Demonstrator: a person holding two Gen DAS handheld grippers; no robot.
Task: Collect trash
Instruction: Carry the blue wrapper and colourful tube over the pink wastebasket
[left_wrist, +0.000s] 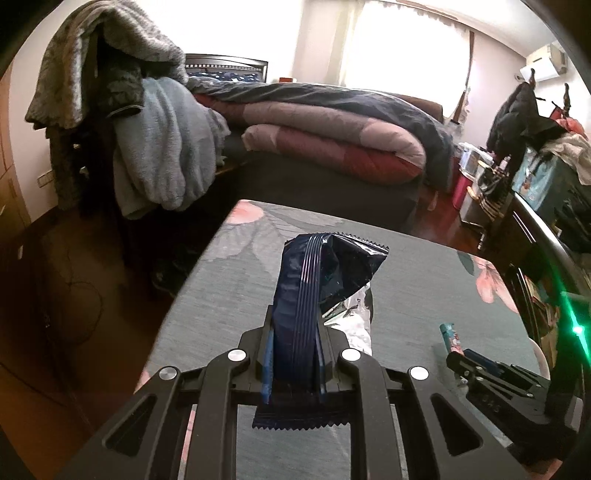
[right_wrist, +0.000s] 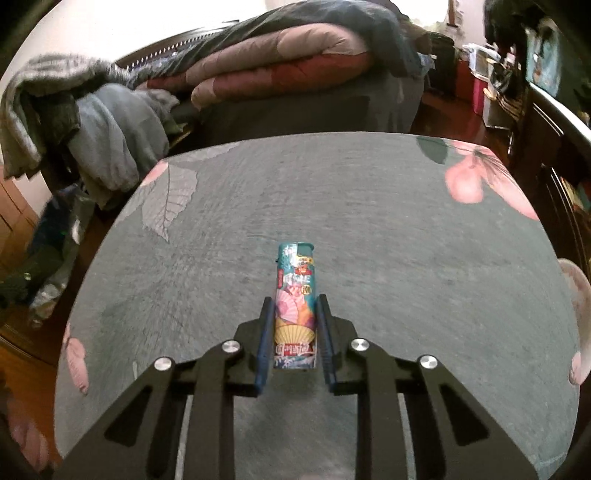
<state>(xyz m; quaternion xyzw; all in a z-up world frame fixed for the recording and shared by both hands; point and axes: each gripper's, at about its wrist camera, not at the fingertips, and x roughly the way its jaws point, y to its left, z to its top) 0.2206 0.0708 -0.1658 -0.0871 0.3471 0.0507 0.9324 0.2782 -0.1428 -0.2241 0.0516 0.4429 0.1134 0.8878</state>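
Grippers (left_wrist: 297, 325) over floral tbl (right_wrist: 388, 206), bedrm.

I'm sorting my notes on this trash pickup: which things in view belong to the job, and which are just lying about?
Part of the job:
- dark blue foil snack wrapper, clamped in the left tool
- teal patterned lighter, clamped in the right tool
- grey floral-print table

Just lying about:
- folded pink and maroon quilt on the bed
- grey-blue fleece blanket

Grey tabletop (right_wrist: 369, 221) with pink flower and pale leaf print, nothing visibly resting on it
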